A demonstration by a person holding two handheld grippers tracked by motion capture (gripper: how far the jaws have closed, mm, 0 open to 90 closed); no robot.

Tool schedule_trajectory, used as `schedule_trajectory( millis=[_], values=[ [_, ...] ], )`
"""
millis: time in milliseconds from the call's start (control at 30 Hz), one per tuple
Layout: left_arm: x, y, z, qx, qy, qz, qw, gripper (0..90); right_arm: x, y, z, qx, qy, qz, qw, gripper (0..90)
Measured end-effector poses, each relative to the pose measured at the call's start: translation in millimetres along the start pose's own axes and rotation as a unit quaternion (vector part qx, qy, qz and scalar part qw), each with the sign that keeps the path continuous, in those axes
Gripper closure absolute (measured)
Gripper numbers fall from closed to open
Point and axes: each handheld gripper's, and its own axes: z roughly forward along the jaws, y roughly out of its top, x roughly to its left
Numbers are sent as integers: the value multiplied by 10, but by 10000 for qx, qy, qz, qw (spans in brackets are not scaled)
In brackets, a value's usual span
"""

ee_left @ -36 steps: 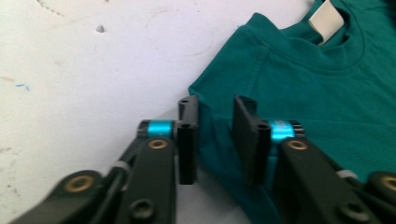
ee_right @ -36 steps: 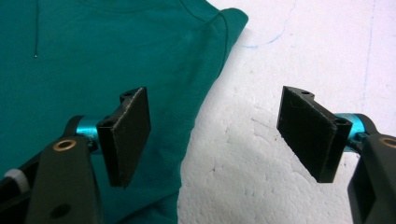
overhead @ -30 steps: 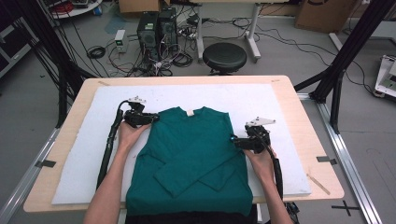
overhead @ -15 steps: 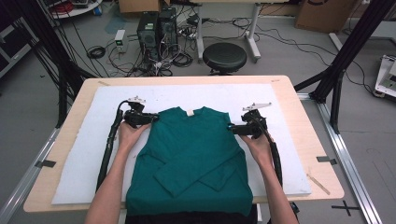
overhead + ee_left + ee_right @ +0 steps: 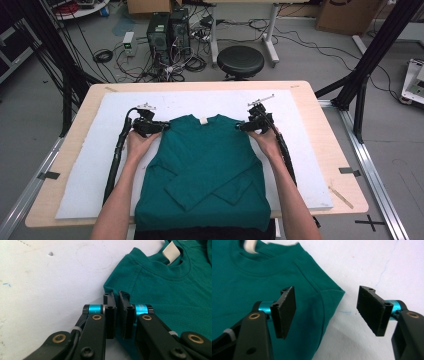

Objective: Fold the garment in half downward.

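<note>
A teal shirt (image 5: 205, 165) lies flat on the white mat (image 5: 75, 175), neck away from me, sleeves folded across its lower half. A pale label (image 5: 203, 120) marks the collar. My left gripper (image 5: 165, 127) is at the shirt's left shoulder. In the left gripper view its jaws (image 5: 117, 293) are pressed together on the shoulder corner of the shirt (image 5: 162, 290). My right gripper (image 5: 239, 127) is at the right shoulder. Its jaws (image 5: 325, 290) stand wide apart and have just been closing. The shoulder corner (image 5: 329, 295) lies between the pads (image 5: 284, 310), untouched by them.
The mat covers most of a wooden table (image 5: 345, 165). Behind the table on the floor stand a black stool (image 5: 240, 61), computer towers (image 5: 167, 30) and loose cables. Black frame posts (image 5: 365, 65) rise at both sides.
My right hand has moved away from me along the shirt's right edge, from mid-side up to the shoulder. The left gripper has stayed at the left shoulder.
</note>
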Motion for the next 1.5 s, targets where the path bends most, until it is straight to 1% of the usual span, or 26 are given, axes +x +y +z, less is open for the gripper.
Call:
schedule_trajectory(
  millis=[67, 133, 233, 300, 333, 467, 533, 667, 733, 767, 867, 967, 1033, 1133, 1167, 1233, 1267, 1333, 1400, 1500],
  values=[
    [0, 0, 0, -2, -1, -1, 10000, 845, -21, -26, 73, 80, 42, 93, 9999, 338],
    [0, 0, 0, 1, 2, 4, 10000, 845, -30, -45, 117, 143, 33, 144, 9998, 352],
    [-1, 0, 0, 2, 1, 8, 10000, 845, -31, -44, 130, 57, -8, 124, 9999, 397],
    [-1, 0, -1, 10, 3, 18, 10000, 844, -20, -44, 143, 70, -36, 90, 9999, 429],
    [-1, 0, -1, 10, 0, 21, 10000, 844, -10, -44, 146, 76, -87, 30, 9999, 447],
    [-1, 0, -2, 14, 1, 24, 10000, 844, 14, -46, 141, 78, -162, -12, 9998, 557],
    [-2, 0, -1, 12, 6, 30, 10000, 844, 14, -50, 136, 62, -87, 35, 9999, 608],
    [-2, 0, -1, 11, 5, 27, 10000, 844, 14, -57, 139, 37, -129, 93, 9999, 671],
    [-2, 0, -2, 11, 5, 28, 10000, 844, -22, -68, 134, 8, -46, 175, 9998, 709],
    [-2, -1, -1, 10, 4, 26, 10000, 844, -38, -76, 132, -8, -1, 263, 9997, 725],
    [-2, -1, -1, 9, 6, 24, 10000, 843, -71, -92, 132, -56, 37, 425, 9991, 768],
    [-1, -1, -2, 11, 4, 20, 10000, 843, -76, -99, 132, -76, 18, 388, 9992, 802],
    [0, 0, 0, 4, 2, 3, 10000, 841, -99, -100, 135, -94, 102, 357, 9993, 834],
    [1, 0, 0, 3, -2, -2, 10000, 839, -145, -111, 140, -137, 255, 395, 9988, 850],
    [2, -1, 0, 4, 0, -2, 10000, 839, -144, -114, 138, -132, 278, 450, 9985, 853],
    [0, -1, 0, 6, -2, -3, 10000, 840, -127, -114, 138, -134, 228, 385, 9989, 858],
    [2, -1, 0, 4, -4, 0, 10000, 839, -113, -111, 138, -131, 169, 305, 9993, 860],
    [2, 0, 0, 4, -6, -1, 10000, 839, -85, -104, 136, -114, 79, 227, 9996, 861],
    [-1, 0, -1, 12, 4, 17, 10000, 840, -85, -112, 139, -142, 80, 235, 9996, 861],
    [1, 1, 0, 5, 1, 2, 10000, 843, -112, -127, 141, -183, 180, 350, 9991, 861]
  ],
)
